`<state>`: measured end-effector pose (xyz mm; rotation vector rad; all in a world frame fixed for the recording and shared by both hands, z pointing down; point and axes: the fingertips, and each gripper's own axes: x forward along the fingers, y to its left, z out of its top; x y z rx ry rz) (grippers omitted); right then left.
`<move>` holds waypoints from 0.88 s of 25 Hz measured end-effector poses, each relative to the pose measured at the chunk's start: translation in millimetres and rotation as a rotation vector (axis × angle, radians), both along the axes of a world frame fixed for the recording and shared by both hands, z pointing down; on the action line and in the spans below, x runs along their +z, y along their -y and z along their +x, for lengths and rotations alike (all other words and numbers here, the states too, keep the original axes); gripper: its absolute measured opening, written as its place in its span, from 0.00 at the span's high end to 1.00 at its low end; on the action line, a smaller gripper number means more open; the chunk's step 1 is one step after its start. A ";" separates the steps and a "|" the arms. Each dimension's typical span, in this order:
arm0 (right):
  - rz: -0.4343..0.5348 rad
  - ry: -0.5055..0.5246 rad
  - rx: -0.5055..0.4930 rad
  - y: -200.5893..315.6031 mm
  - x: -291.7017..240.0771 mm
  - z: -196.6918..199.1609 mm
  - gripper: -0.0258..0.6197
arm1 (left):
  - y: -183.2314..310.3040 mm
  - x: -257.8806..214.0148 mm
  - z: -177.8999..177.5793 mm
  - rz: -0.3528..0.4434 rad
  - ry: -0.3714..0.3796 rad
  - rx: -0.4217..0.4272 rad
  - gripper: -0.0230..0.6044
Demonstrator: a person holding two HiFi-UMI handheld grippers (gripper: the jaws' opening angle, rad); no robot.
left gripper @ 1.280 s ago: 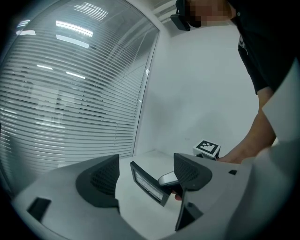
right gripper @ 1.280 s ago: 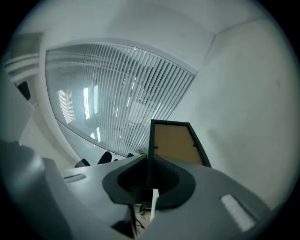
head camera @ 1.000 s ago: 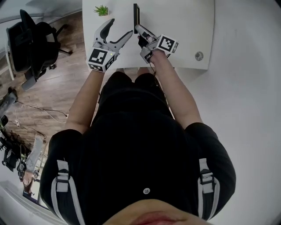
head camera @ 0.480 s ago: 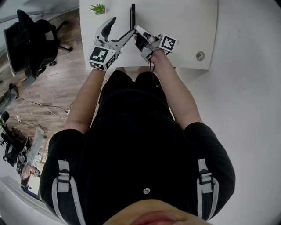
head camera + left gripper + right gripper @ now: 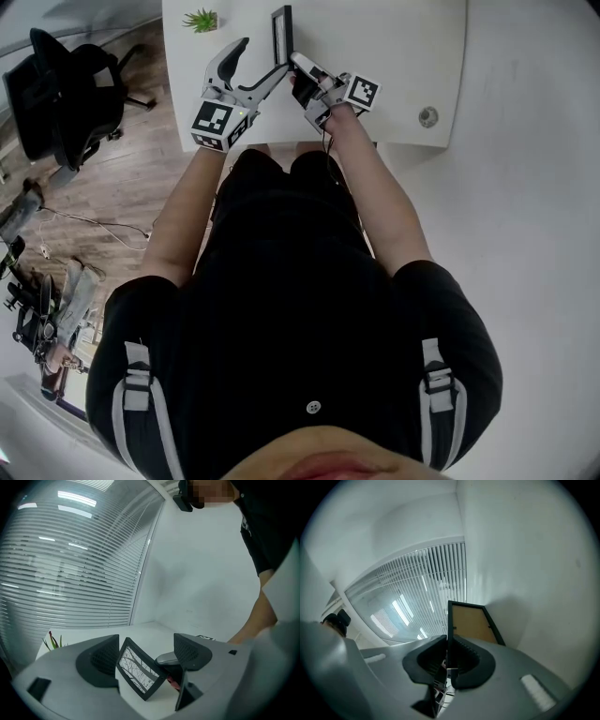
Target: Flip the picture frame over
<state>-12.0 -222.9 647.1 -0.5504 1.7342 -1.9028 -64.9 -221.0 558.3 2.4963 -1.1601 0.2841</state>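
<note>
The head view looks steeply down past the person's torso to the white table [image 5: 394, 56], well above the left gripper [image 5: 260, 58] and the right gripper [image 5: 296, 62]. Each gripper view sits close behind its own jaws and looks along them. All three views share the picture frame [image 5: 280, 33]; the two gripper views see its opposite faces.

White desk [image 5: 403, 56], wood floor [image 5: 122, 187], black office chair [image 5: 56, 84], slatted window blinds [image 5: 70, 573], white wall [image 5: 201, 573].

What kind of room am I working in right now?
Probably an office: a white rectangular desk with a round cable grommet, a black swivel office chair on the wood floor, and slatted window blinds.
</note>
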 end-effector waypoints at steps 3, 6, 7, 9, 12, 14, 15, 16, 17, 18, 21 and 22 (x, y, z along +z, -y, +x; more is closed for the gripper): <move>0.003 -0.016 0.005 3.7 0.5 7.1 0.87 | 0.9 2.1 3.9 -0.006 0.001 0.005 0.38; 0.005 -0.029 0.015 6.0 2.7 15.8 0.88 | 1.4 2.5 9.2 -0.006 0.003 0.013 0.38; 0.004 -0.031 0.021 6.9 3.4 18.7 0.88 | 2.0 2.1 10.6 -0.005 0.003 0.015 0.38; 0.001 -0.037 0.035 9.2 5.2 24.7 0.88 | 3.5 1.2 12.3 -0.005 0.001 0.018 0.38; -0.006 -0.053 0.048 11.1 8.5 32.1 0.87 | 4.1 3.5 12.9 -0.012 0.004 0.022 0.38; -0.002 -0.069 0.054 12.6 10.1 37.0 0.87 | 4.4 5.2 14.2 -0.014 0.007 0.025 0.38; 0.000 -0.076 0.058 13.6 10.8 39.5 0.87 | 4.7 6.4 15.1 -0.015 0.010 0.026 0.38; 0.001 -0.084 0.062 14.6 11.9 42.1 0.87 | 5.3 7.6 16.2 -0.016 0.012 0.028 0.38; -0.001 -0.094 0.068 15.4 13.7 44.9 0.87 | 6.0 8.6 17.4 -0.016 0.013 0.029 0.38; -0.004 -0.106 0.075 16.0 15.8 48.0 0.87 | 6.7 9.1 18.7 -0.016 0.012 0.030 0.38; -0.009 -0.165 0.090 16.2 22.2 57.9 0.87 | 6.4 10.0 22.2 -0.019 0.007 0.031 0.38; -0.006 -0.191 0.090 16.1 24.2 60.8 0.87 | 5.3 11.0 22.7 -0.025 0.010 0.034 0.38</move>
